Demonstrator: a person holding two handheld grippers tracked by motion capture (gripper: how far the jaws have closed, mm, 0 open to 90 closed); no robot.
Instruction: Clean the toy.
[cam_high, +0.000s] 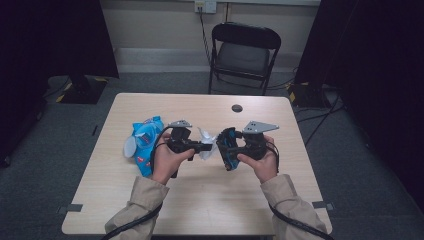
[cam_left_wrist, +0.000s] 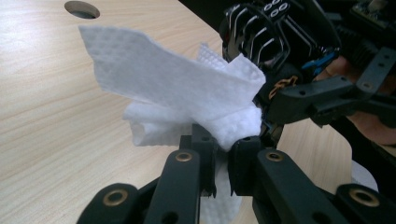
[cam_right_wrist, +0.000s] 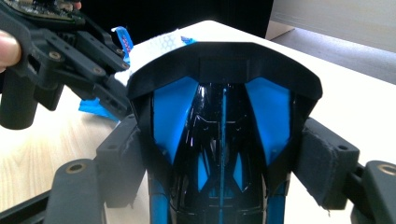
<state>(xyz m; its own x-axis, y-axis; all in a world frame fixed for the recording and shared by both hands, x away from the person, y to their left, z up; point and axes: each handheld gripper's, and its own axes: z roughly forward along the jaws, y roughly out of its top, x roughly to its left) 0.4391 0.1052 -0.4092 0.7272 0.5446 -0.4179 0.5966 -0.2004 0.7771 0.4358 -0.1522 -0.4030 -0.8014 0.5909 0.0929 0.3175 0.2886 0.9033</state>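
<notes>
My right gripper is shut on a black and blue gaming mouse, held up above the table with its pads pressing both sides of the shell. My left gripper is shut on a crumpled white wipe. In the left gripper view the wipe fans out above the closed jaws of that gripper and lies against the mouse. The right gripper view has the wipe peeking over the mouse's far left edge.
A blue wipes packet lies on the wooden table to the left of my left hand. A round cable hole sits near the table's far edge. A black folding chair stands beyond the table.
</notes>
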